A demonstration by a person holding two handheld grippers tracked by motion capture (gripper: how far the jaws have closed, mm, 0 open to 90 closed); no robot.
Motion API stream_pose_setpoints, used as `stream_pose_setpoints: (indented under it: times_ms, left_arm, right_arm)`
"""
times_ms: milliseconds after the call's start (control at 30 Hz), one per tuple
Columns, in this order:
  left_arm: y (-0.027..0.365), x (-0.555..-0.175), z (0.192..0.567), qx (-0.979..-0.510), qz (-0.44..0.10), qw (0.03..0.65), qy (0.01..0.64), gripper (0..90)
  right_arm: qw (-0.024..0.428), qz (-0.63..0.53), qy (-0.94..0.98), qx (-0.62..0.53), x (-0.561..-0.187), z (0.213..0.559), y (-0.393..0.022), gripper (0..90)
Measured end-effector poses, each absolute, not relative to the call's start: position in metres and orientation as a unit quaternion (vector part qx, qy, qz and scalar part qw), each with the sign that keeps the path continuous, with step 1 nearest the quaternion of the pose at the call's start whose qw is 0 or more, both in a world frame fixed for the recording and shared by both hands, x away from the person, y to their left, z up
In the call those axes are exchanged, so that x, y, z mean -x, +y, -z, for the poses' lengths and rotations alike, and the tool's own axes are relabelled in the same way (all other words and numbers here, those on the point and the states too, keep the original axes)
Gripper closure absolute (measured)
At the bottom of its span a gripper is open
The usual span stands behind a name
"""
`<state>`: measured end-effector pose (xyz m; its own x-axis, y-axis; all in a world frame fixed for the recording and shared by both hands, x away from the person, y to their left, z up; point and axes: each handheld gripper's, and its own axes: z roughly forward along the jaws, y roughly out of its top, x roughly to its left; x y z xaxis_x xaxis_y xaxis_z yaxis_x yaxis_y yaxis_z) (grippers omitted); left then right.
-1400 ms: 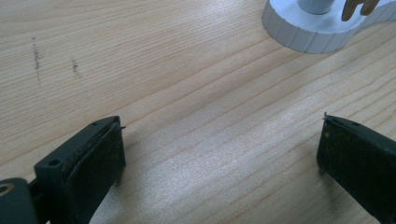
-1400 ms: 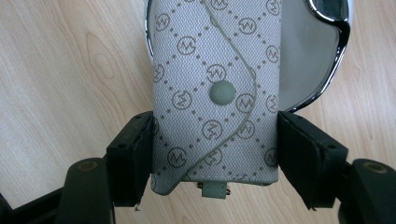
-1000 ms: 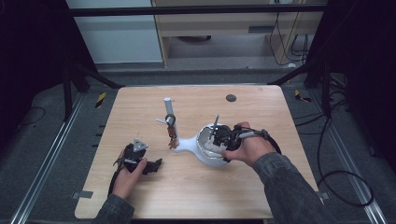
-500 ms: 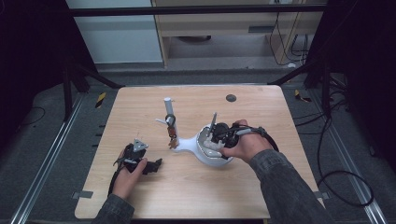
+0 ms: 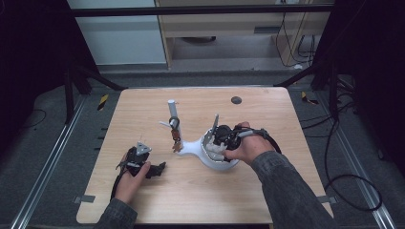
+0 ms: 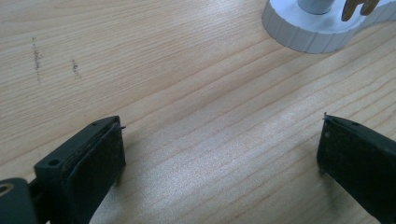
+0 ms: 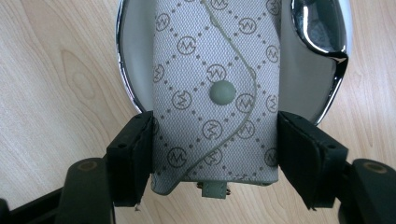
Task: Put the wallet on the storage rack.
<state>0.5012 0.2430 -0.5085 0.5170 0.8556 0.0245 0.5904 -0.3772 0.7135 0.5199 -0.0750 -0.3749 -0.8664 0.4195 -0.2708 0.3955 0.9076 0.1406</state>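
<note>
Clamping grey pouch [image 7: 215, 93], right tool [image 7: 215, 154]; left tool [image 6: 219, 158] open.

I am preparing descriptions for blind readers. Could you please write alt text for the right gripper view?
The right gripper has its two black jaws closed on the sides of a grey fabric pouch printed with small circled logos and fastened by a round snap. The pouch lies over a shiny silver dish on a light wooden table.

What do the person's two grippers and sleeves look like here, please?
Both the left gripper and the right gripper are black, with two blocky jaws lined by dark pads. The left carries a grey three-cornered plate; a black cable loops from the right. The sleeves are dark grey.
</note>
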Motion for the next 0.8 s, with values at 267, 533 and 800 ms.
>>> stream_pose_setpoints:
  times_ms: [267,533,800]
  left_arm:
    - [0.2430,-0.5012,0.5085,-0.806,-0.200,0.331,0.448,0.2]
    - [0.2430,-0.5012,0.5085,-0.806,-0.199,0.331,0.448,0.1]
    - [0.2429,-0.5012,0.5085,-0.806,-0.199,0.332,0.448,0.1]
  right_arm:
    - [0.145,-0.042,0.966,-0.210,-0.5216,0.3778,-0.0722,31.1]
    - [0.141,-0.039,0.967,-0.209,-0.5235,0.3801,-0.0699,31.1]
    - [0.135,-0.040,0.967,-0.214,-0.5297,0.3849,-0.0677,31.0]
